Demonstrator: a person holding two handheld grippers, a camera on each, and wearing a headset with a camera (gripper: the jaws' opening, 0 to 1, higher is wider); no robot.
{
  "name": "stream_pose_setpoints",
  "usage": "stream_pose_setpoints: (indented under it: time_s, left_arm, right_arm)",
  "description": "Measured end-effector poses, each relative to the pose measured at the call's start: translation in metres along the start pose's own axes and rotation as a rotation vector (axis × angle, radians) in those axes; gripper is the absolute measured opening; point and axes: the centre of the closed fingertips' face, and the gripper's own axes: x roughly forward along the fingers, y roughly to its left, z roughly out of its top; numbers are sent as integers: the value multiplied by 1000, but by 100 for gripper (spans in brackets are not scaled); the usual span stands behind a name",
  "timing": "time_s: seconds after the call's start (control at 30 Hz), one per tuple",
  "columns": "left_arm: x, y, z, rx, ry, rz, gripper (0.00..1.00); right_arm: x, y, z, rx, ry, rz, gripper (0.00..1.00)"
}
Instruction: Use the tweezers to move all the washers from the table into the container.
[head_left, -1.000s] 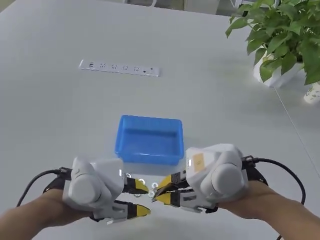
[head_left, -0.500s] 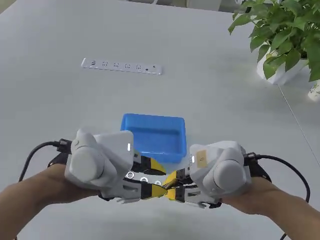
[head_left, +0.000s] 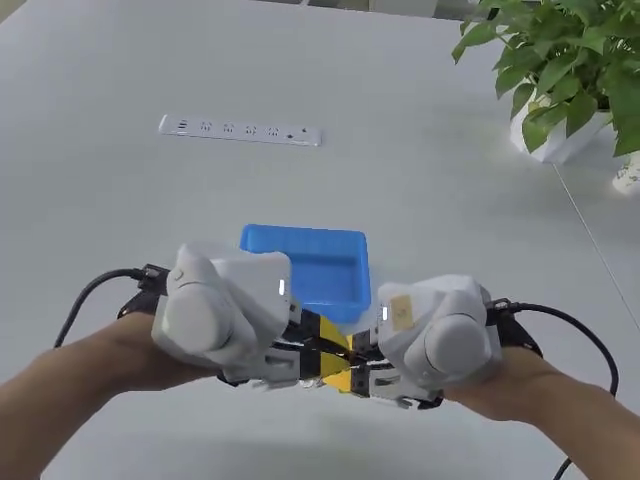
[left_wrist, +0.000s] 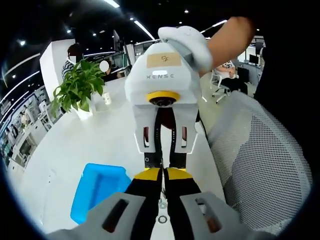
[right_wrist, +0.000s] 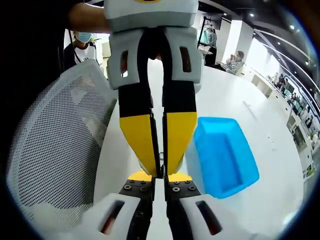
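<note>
On the bench (head_left: 120, 220), the container (head_left: 310, 262) sits at frame centre. The power strip (head_left: 240, 132) lies behind it at upper left, the plant (head_left: 560, 60) at upper right. Before the container, left gripper (head_left: 322, 332) and right gripper (head_left: 345, 378) meet fingers to fingers above washers (left_wrist: 162, 218).

Container (head_left: 310, 236) near corner hidden, plant (head_left: 560, 70) cropped by edge

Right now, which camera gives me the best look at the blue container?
The right gripper view: the blue container is large, its inside open to view. In the head view its near-left corner sits behind the left gripper; the left gripper view catches part of it.
</note>
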Motion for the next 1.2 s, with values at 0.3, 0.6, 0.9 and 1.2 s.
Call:
stream_pose_setpoints:
  time_s: [0.3,0.6,0.9,1.2]
  left_arm:
    - [1,1,-4,-1,6,-7,5]
    - [6,4,-8,-1,14,-7,5]
    - [9,8,-11,-7,19,-12,5]
    - [8,8,-16,-14,28,-4,5]
  right_arm:
    - [1,-2,-5,-8,8,-10,8]
    - [5,-7,-11,-11,5,-22,9]
    - [7,-10,-13,-6,7,-20,9]
    - [12,-10,-13,-7,1,-15,9]
